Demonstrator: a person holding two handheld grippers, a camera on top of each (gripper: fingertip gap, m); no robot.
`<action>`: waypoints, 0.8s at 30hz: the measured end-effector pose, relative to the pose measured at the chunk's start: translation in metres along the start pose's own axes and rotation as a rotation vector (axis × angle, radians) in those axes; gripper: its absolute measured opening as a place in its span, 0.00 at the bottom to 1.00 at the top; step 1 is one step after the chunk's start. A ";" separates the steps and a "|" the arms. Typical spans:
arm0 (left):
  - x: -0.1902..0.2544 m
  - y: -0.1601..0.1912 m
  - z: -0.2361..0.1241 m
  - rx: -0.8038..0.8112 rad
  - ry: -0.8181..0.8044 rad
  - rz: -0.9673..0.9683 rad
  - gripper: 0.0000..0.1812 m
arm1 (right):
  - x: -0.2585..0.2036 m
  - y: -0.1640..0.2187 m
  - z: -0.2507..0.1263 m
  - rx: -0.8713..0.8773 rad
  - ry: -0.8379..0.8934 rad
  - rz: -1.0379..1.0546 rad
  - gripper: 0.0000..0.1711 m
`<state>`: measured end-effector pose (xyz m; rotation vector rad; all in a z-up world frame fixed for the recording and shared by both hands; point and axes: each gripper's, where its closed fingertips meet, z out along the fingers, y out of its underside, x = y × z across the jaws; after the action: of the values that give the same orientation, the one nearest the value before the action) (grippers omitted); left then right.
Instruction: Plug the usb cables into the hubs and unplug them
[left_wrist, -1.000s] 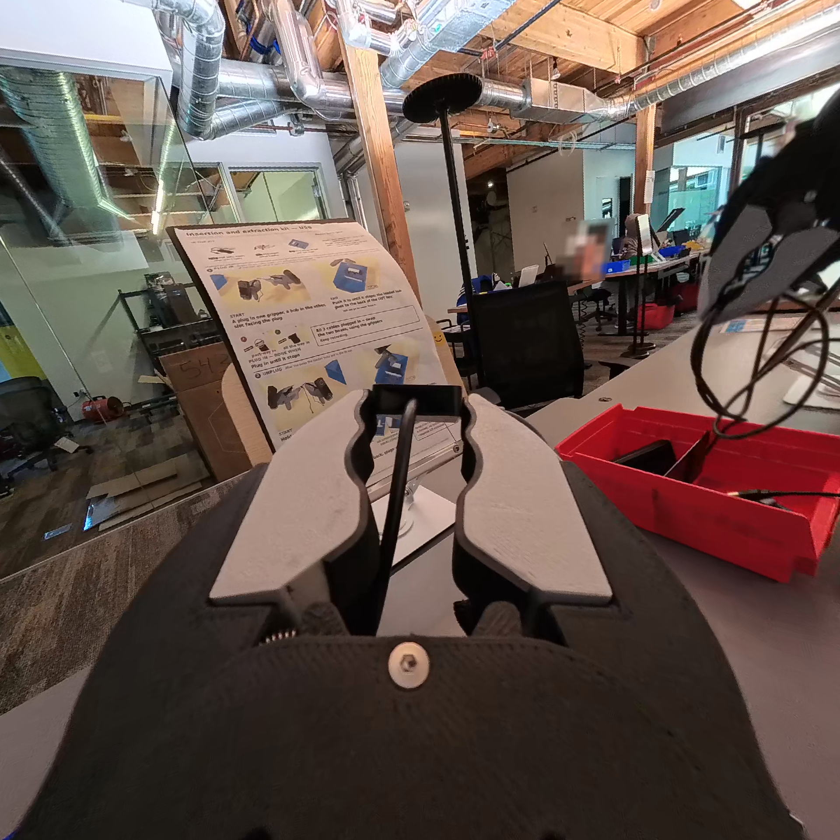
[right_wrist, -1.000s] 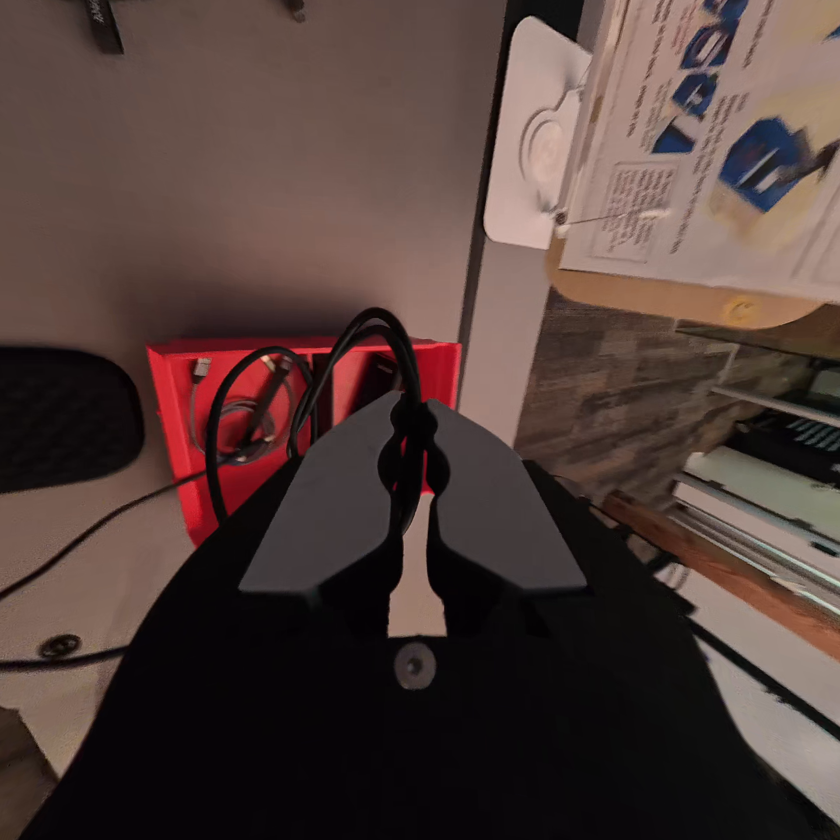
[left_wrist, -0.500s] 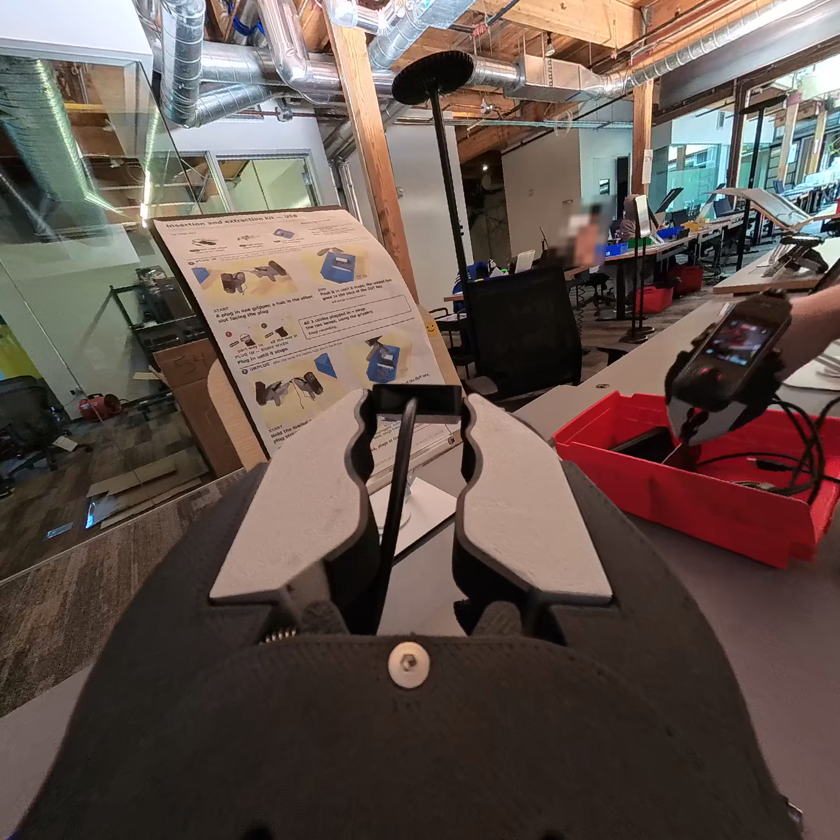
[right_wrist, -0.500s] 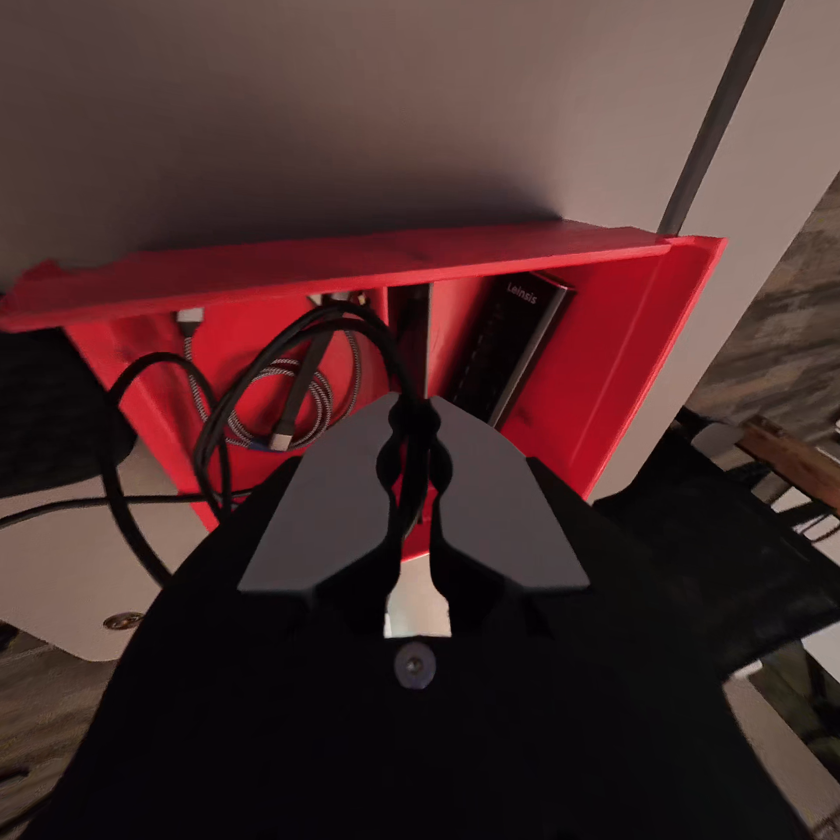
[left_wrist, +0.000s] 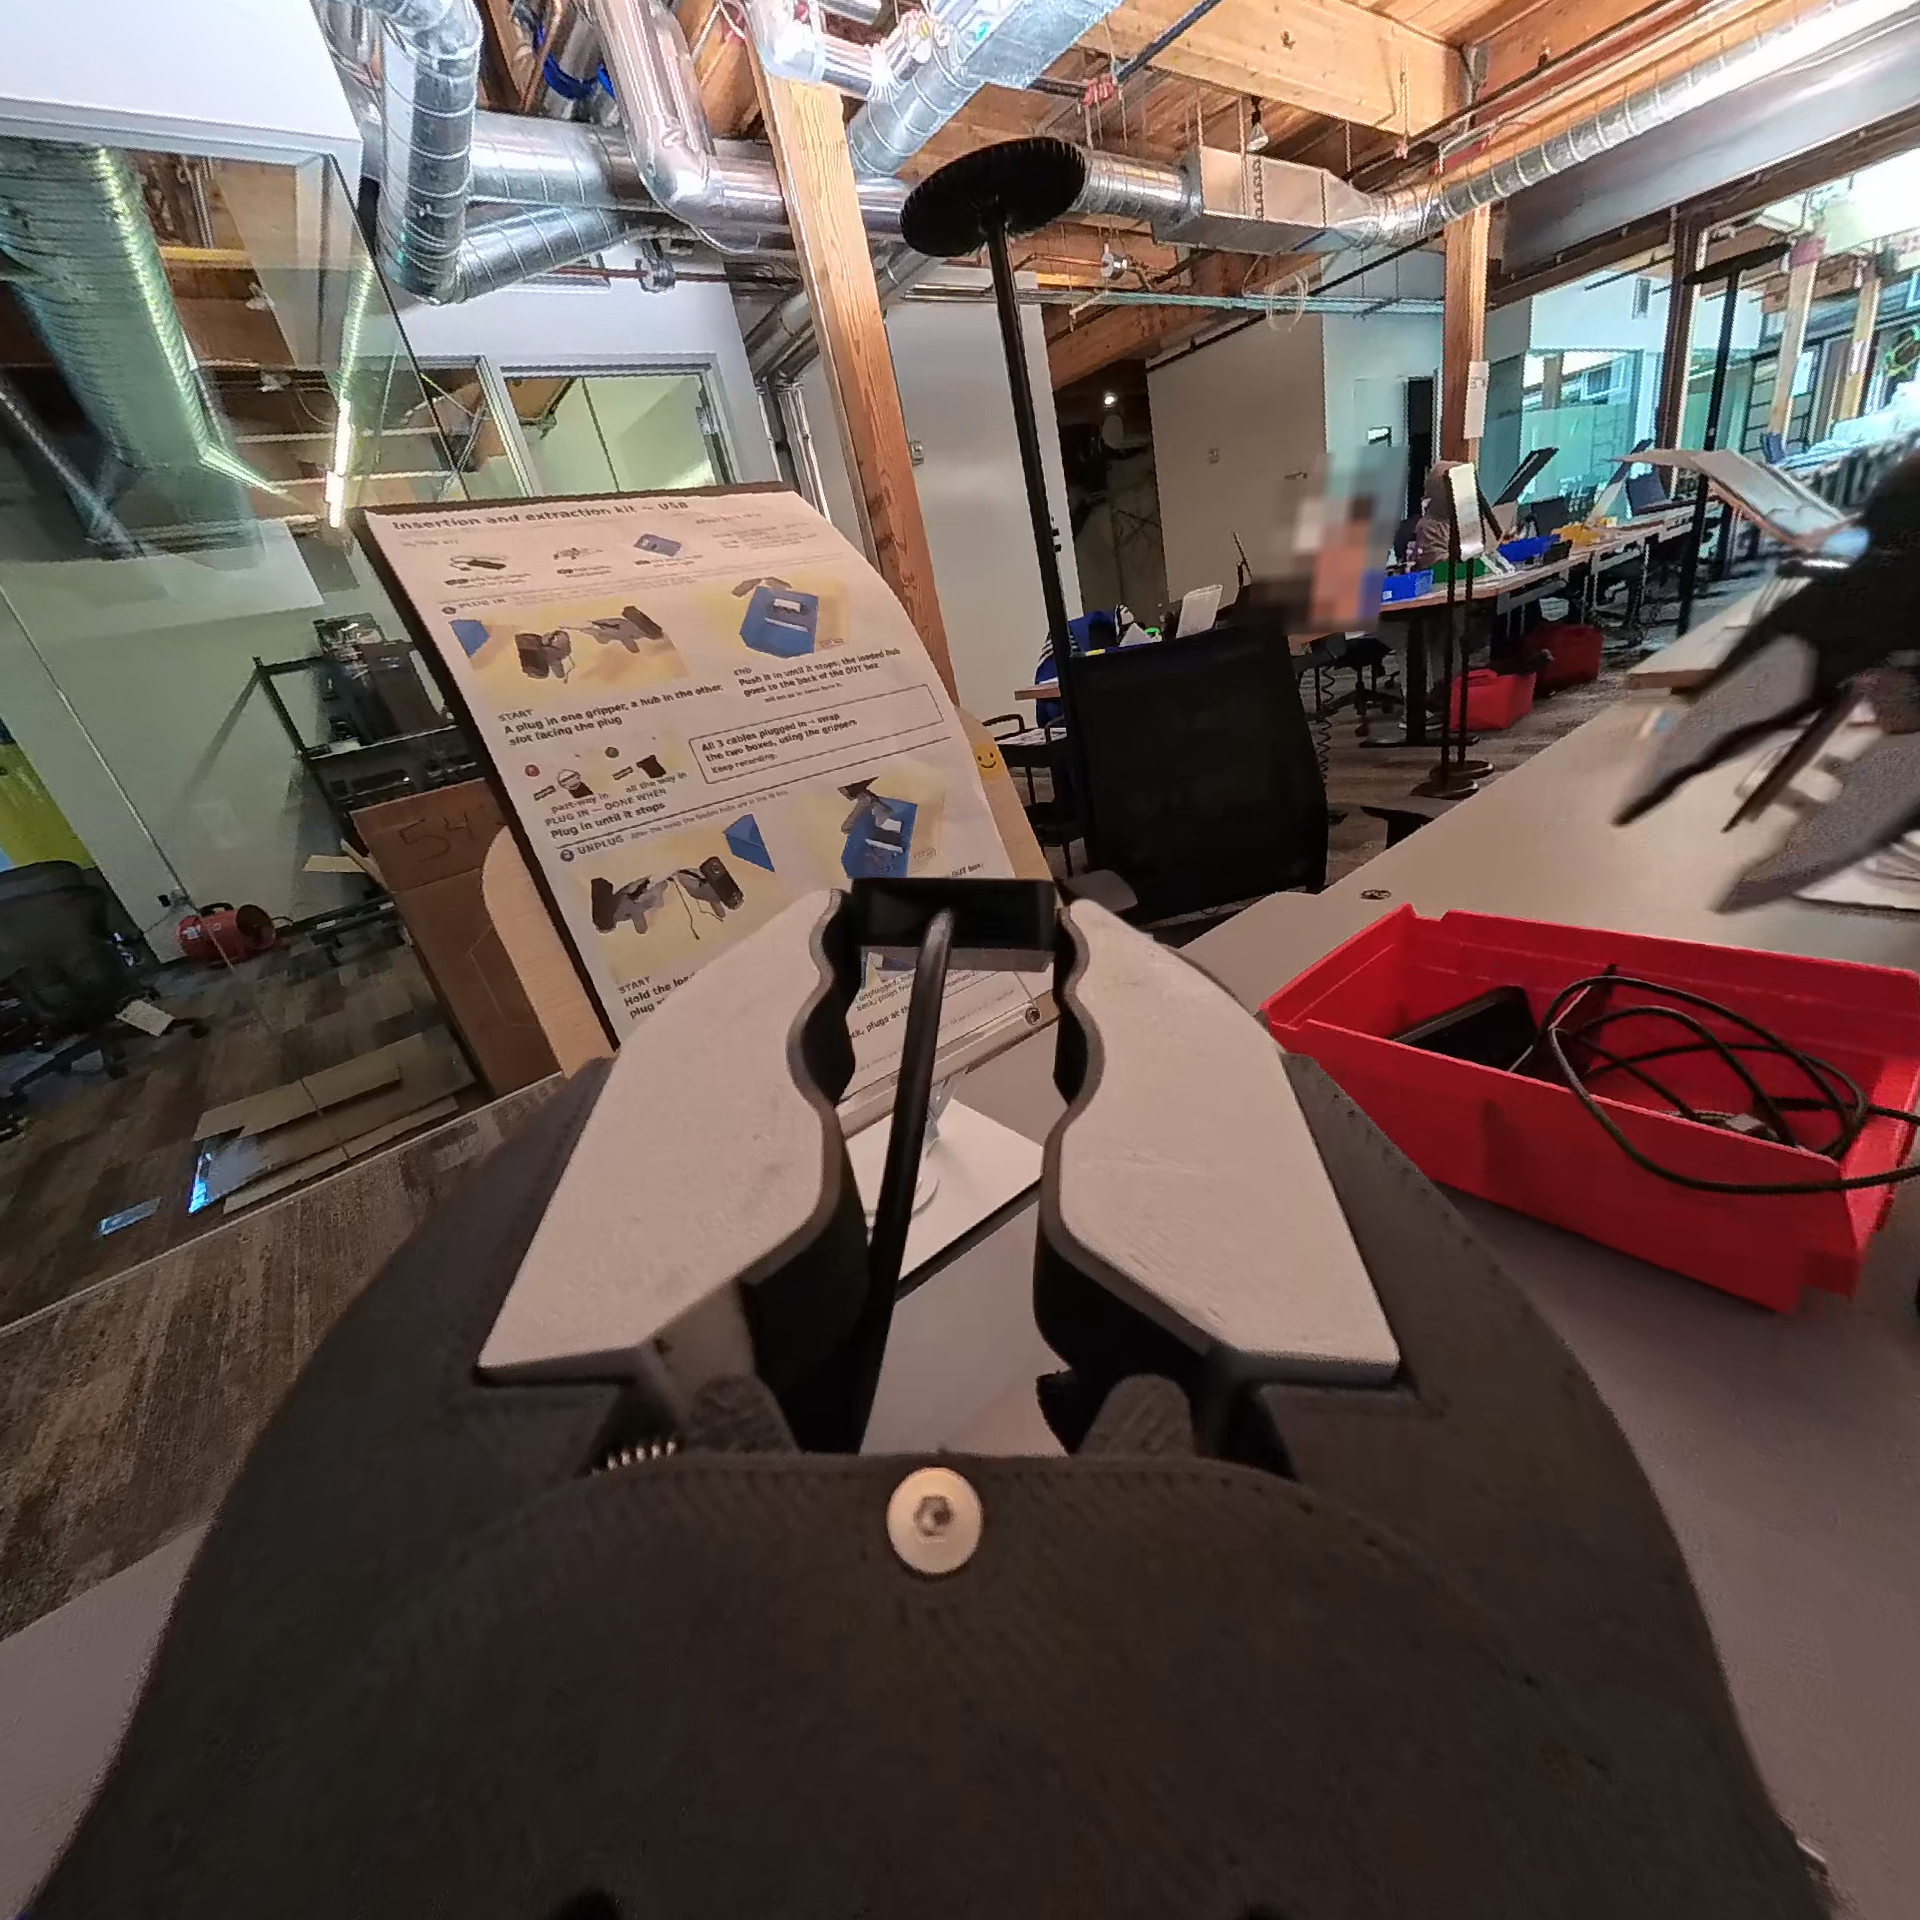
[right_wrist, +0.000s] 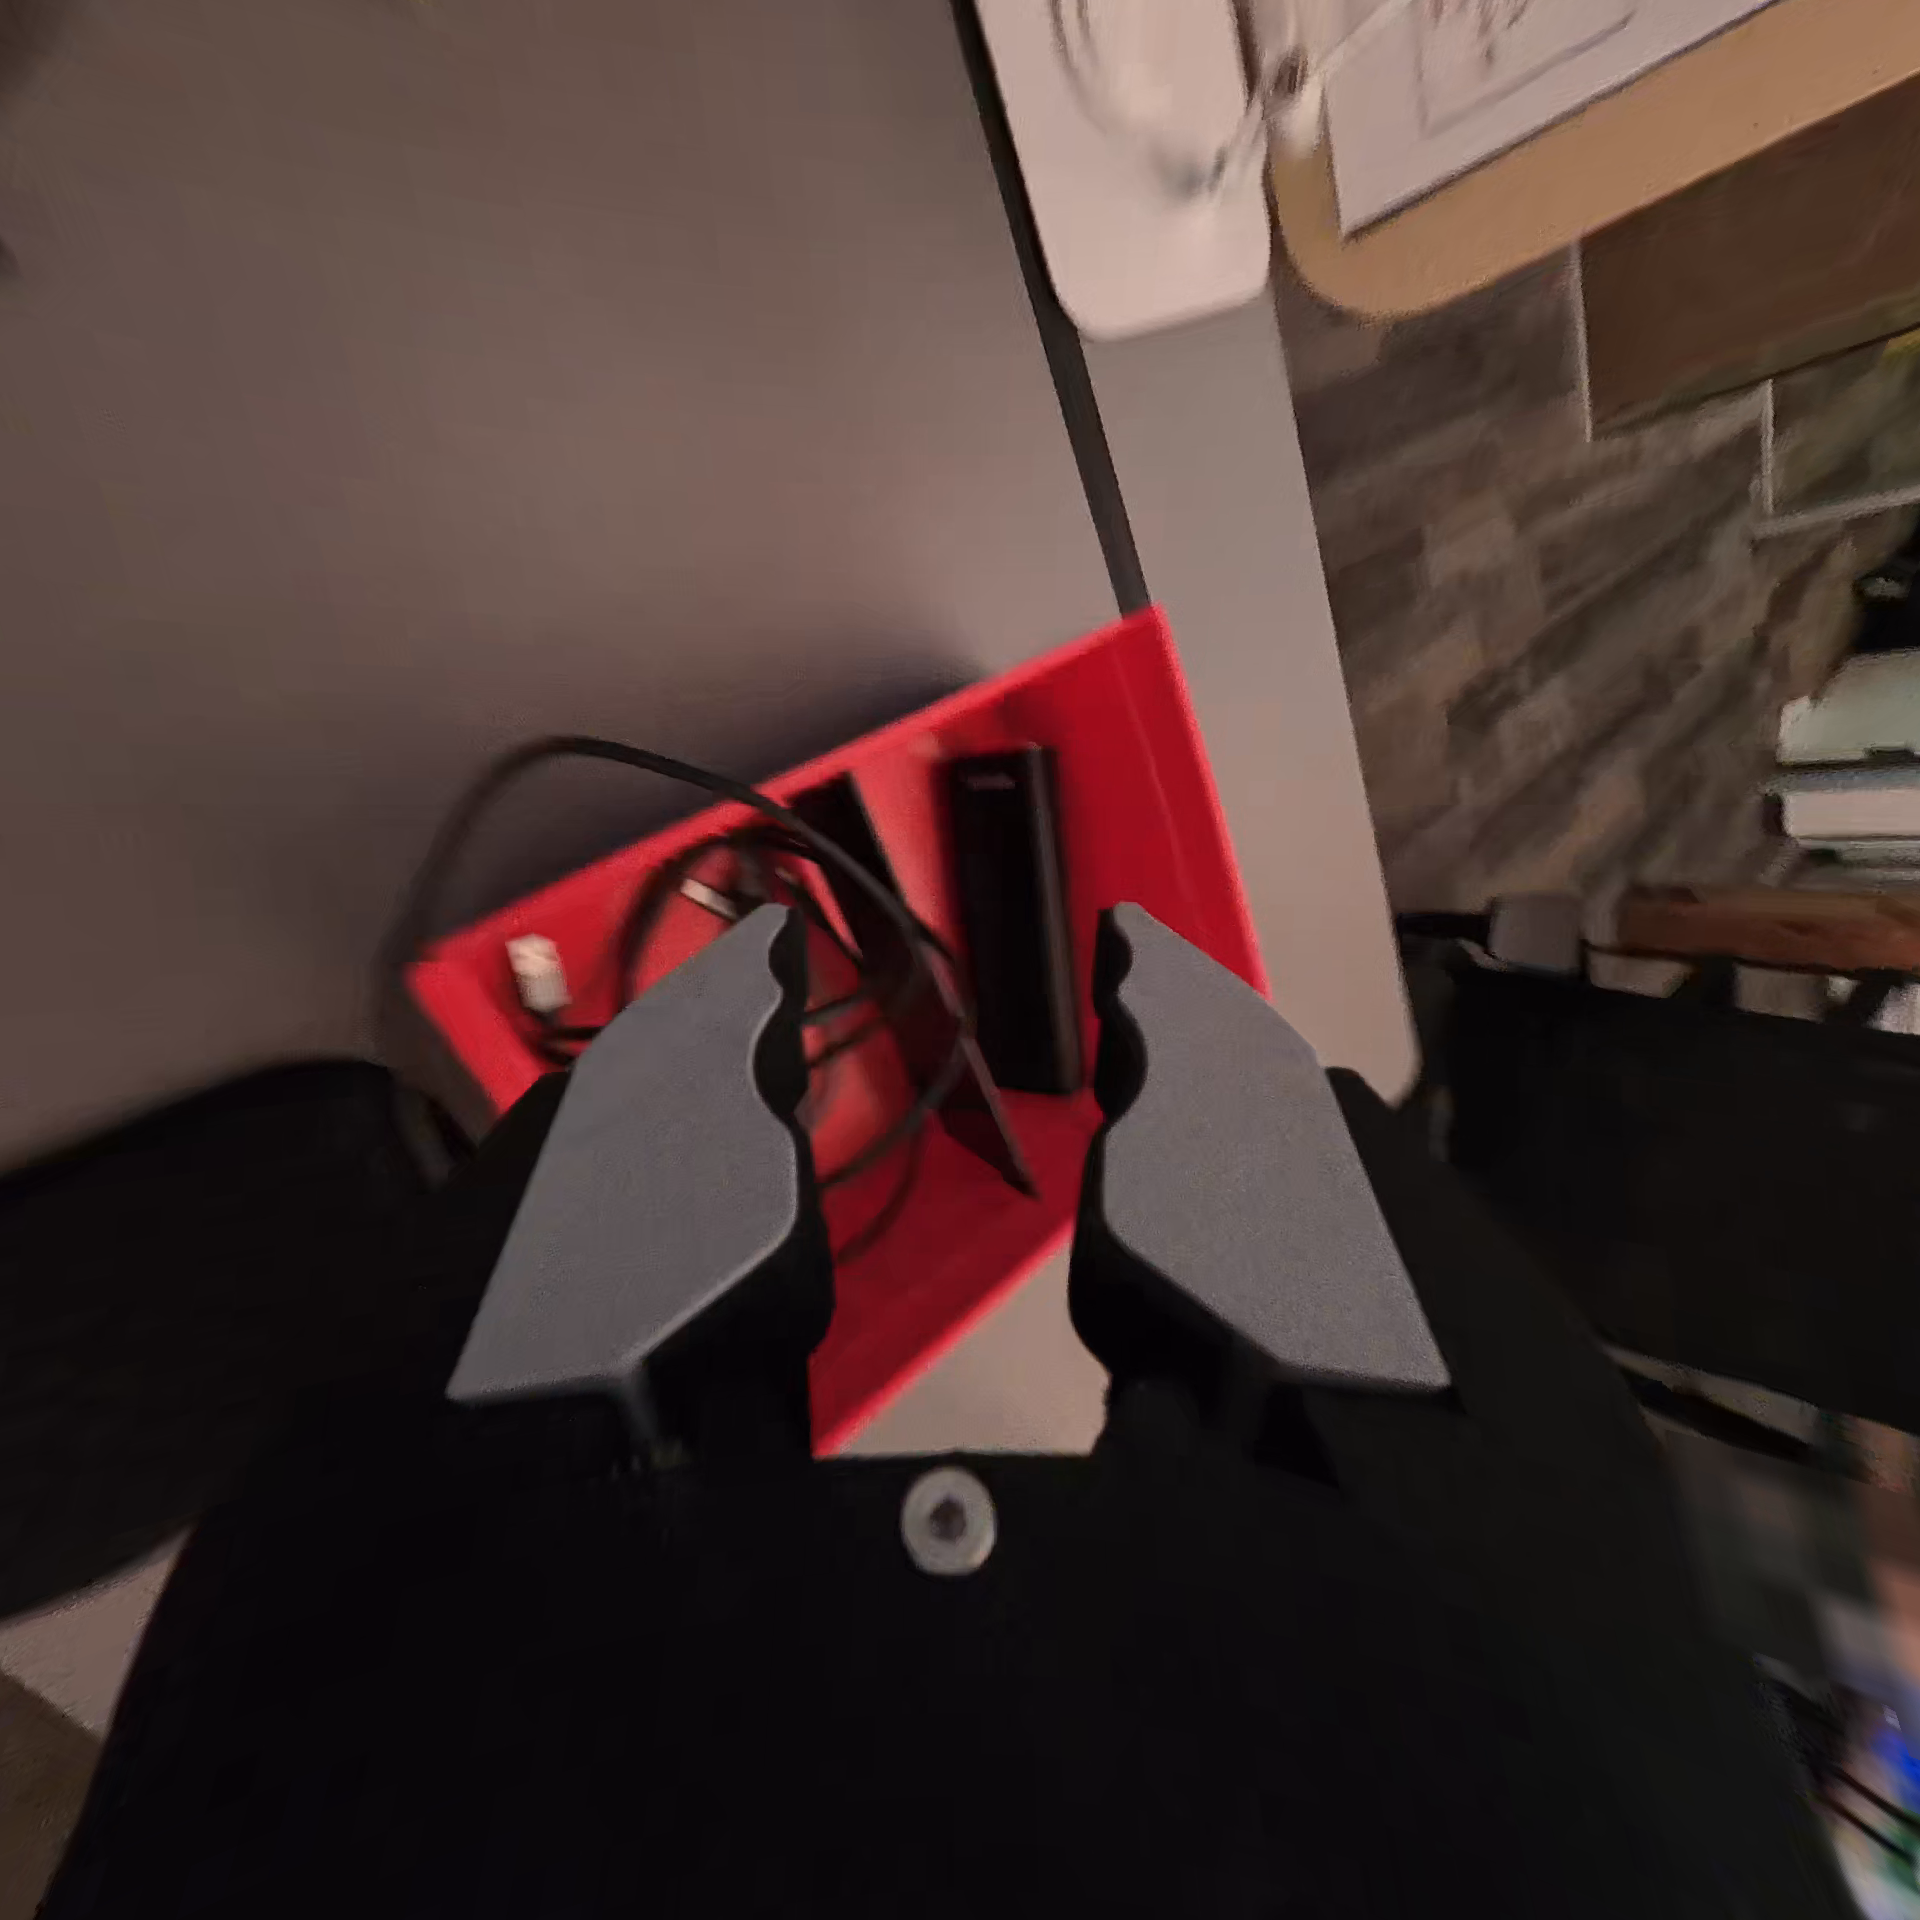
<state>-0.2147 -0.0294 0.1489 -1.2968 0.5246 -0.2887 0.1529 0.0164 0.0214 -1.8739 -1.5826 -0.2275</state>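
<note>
A: The grey table (left_wrist: 1714, 1507) sat in an open office. What changed?

B: Lower centre, my left gripper (left_wrist: 954, 920) stayed clenched on the hub (left_wrist: 951, 920). My right gripper (right_wrist: 945, 951) had released its cable (right_wrist: 831, 831) into the red bin (right_wrist: 1164, 748), mid-frame. That cable looked unplugged.

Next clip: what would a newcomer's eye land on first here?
The red bin on the grey table at right, with black cables and a black hub inside. Next, the left gripper, shut on a small black hub, before the instruction poster. The right gripper hangs open above the bin.
</note>
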 end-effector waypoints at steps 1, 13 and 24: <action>0.000 -0.001 0.000 0.002 0.002 -0.004 0.19 | -0.015 0.002 -0.012 0.078 0.003 0.040 0.35; 0.010 0.000 0.002 -0.016 0.006 0.025 0.19 | -0.145 0.069 0.062 0.153 -0.122 0.236 0.03; 0.012 0.005 0.007 -0.038 0.009 0.037 0.19 | -0.091 0.118 0.033 -0.204 -0.099 0.082 0.02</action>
<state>-0.2010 -0.0282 0.1425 -1.3214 0.5632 -0.2555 0.2307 -0.0441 -0.0958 -2.1320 -1.5943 -0.2726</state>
